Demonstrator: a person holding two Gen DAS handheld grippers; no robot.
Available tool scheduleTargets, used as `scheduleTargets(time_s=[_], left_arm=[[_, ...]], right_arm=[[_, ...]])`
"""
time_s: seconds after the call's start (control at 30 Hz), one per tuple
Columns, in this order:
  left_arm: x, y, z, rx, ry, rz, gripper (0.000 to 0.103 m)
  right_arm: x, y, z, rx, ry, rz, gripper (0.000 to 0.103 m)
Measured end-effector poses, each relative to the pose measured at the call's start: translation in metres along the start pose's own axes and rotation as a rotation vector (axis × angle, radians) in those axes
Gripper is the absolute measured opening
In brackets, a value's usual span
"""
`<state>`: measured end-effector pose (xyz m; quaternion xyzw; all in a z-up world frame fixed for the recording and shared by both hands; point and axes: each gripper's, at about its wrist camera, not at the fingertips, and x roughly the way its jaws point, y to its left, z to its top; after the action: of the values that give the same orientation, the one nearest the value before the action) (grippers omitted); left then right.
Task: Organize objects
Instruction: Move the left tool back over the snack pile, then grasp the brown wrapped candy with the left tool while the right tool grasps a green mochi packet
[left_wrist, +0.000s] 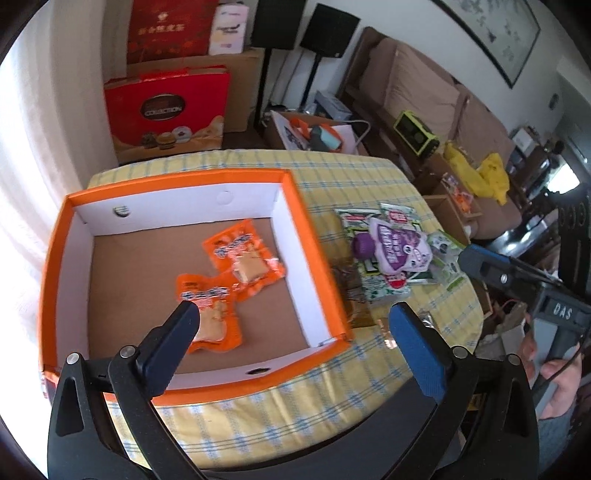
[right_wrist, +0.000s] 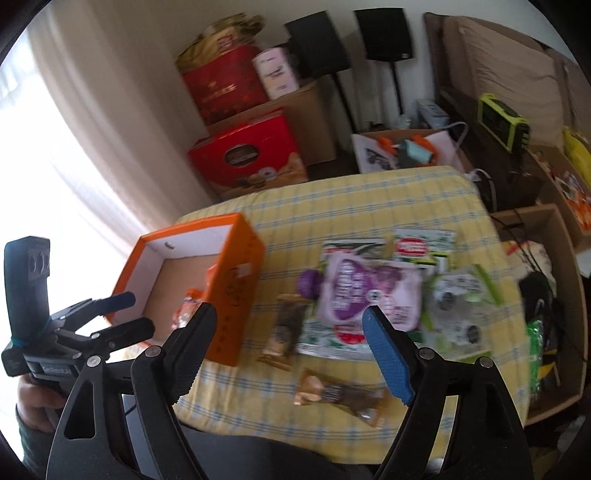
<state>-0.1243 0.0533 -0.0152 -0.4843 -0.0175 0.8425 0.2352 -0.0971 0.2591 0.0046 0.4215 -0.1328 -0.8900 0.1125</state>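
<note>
The left gripper (left_wrist: 291, 314) stands wide, nothing between its jaws, hanging over the near right corner of the orange box (left_wrist: 314, 236). The right gripper (right_wrist: 290, 319) is also spread wide and holds nothing; it hangs above the snack pile without touching any of it.

The box sits at the left of the table, on a yellow checked cloth (left_wrist: 369, 173). Two orange packets (left_wrist: 243, 254) lie flat on the box floor, overlapping at their corners, with bare brown floor all round them. Just beside the box's right wall, a brown wrapper (right_wrist: 286, 328) lies on the cloth. Next to it the pile begins: a purple pouch (right_wrist: 365, 295) with a round purple cap rests on green and white packets (right_wrist: 421, 247), and a pale green packet (right_wrist: 458, 299) lies at its right. A second brown bar (right_wrist: 340, 395) lies alone near the front edge of the table. The far half of the cloth is bare.

The left wrist view looks straight into the box. The right wrist view shows only part of the box's inside, but catches the front bar and the left gripper from the side; it is blurred, so the packet labels are probably not readable.
</note>
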Motion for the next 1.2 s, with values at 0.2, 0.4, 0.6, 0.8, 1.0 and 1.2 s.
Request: scheduleTargets(time_s=[0.2,0.4,0.6,0.8,1.0,1.2], left_arm=[[0.006,-0.031,0.000,0.049,0.004,-0.044,0.103],[0.019,-0.070,-0.004,0.169,0.018,-0.078,0.102],[0.039,-0.102,-0.012,0.263,0.056,-0.102,0.102],[0.061,-0.123,-0.018,0.322,0.112,-0.128,0.102],[0.080,-0.143,-0.025,0.412,0.172,-0.157,0.098],[0.096,-0.159,-0.029,0.487,0.221,-0.163,0.072]], right_arm=[[-0.019,-0.041,0.002,0.070,-0.027,-0.056,0.082],[-0.029,-0.076,-0.002,0.132,-0.037,-0.100,0.082],[-0.028,-0.101,-0.006,0.180,-0.028,-0.122,0.082],[-0.027,-0.117,-0.008,0.204,-0.022,-0.123,0.082],[-0.015,-0.137,-0.005,0.274,-0.004,-0.093,0.082],[0.003,-0.159,-0.004,0.381,0.006,-0.036,0.071]])
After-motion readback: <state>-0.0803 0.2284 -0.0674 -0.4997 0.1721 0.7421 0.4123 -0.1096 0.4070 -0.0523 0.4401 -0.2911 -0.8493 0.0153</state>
